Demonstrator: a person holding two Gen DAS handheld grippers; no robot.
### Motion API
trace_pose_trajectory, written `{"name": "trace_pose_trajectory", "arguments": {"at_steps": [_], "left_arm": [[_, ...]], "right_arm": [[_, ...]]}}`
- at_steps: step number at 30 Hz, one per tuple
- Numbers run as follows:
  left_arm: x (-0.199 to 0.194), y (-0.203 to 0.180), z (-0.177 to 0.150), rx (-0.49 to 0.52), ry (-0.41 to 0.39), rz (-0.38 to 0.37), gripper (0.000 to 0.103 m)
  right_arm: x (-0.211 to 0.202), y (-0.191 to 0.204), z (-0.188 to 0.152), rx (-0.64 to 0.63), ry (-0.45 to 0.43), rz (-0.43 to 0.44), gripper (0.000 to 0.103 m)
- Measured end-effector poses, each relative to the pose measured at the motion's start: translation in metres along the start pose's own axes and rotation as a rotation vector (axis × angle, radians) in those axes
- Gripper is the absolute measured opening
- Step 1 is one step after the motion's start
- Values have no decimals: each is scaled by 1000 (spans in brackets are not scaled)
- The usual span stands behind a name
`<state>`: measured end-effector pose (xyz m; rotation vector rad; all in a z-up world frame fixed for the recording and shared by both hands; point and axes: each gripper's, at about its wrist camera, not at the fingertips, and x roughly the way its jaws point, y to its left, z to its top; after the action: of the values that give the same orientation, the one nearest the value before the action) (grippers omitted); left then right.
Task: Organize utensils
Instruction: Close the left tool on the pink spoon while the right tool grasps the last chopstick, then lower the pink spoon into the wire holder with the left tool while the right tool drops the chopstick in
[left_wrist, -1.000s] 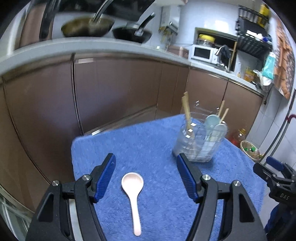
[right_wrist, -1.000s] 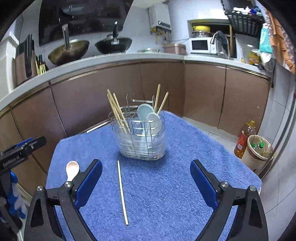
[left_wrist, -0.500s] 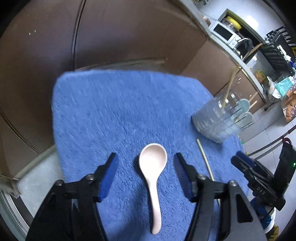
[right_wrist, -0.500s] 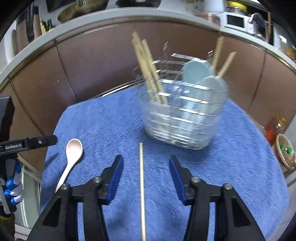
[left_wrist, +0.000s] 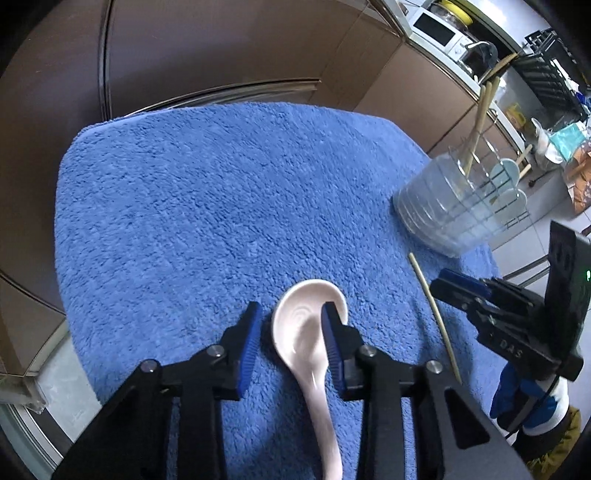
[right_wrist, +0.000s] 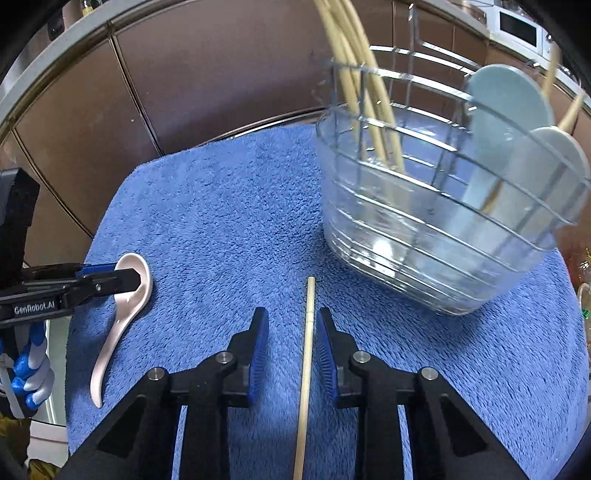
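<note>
blue towel (left_wrist: 184, 206) on table, brown cabinets (left_wrist: 207, 48) behind, kitchen

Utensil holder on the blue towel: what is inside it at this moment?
The utensil holder holds a bundle of chopsticks on one side and two pale blue spoons with two more sticks on the other. Glare on the clear liner hides its bottom.
</note>
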<state>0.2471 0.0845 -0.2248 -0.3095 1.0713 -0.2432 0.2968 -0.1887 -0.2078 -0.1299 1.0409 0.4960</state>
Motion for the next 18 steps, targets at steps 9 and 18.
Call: {"name": "trace_pose_trajectory", "arguments": {"at_steps": [9, 18], "left_arm": [[13, -9, 8, 29, 31, 30, 17], [22, -25, 22, 79, 30, 58, 9]], "right_arm": [[25, -6, 14, 4, 94, -24, 20], [32, 5, 19, -38, 153, -46, 6]]}}
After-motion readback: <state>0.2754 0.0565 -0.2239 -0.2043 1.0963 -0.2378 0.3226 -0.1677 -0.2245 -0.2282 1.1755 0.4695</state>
